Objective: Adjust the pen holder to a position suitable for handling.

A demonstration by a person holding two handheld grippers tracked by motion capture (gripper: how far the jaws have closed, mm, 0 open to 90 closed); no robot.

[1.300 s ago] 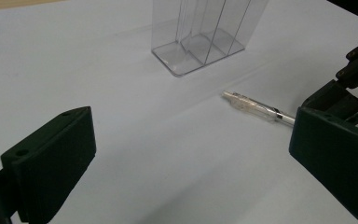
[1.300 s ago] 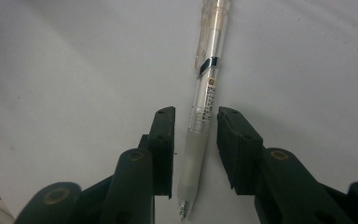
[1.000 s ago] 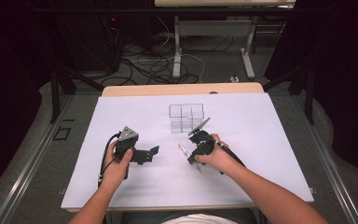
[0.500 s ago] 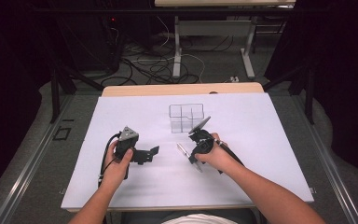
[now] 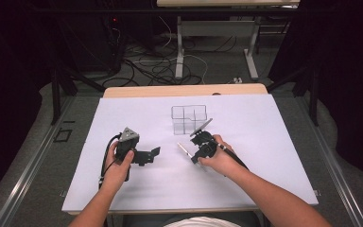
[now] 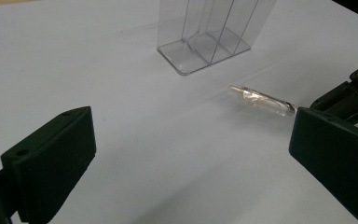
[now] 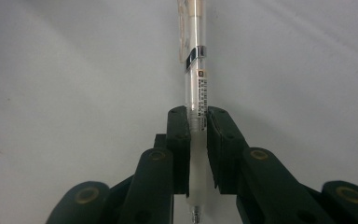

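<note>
My right hand-held gripper [image 5: 197, 147] is clenched on a clear pen [image 7: 196, 84]; in the right gripper view the jaws pinch its barrel near the tip end, and the long axis runs straight out along the jaws toward the clip end. In the high view the pen sticks out both sides of the grip, one end pointing left toward my other hand, the other up and right toward the clear divided box [image 5: 189, 118]. That box stands on the white tabletop [image 5: 274, 142] just beyond the right hand-held gripper, near but not touching it.

My left hand-held gripper [image 5: 147, 156] is released, jaws spread wide with nothing between them, and hovers well to the left of the box. In the left gripper view the pen's end points across toward me, above the tabletop.

I judge the next move is dropping the pen into a compartment of the box. That turns on tilting the long axis upright first; the right hand is clearly nearer the box.
</note>
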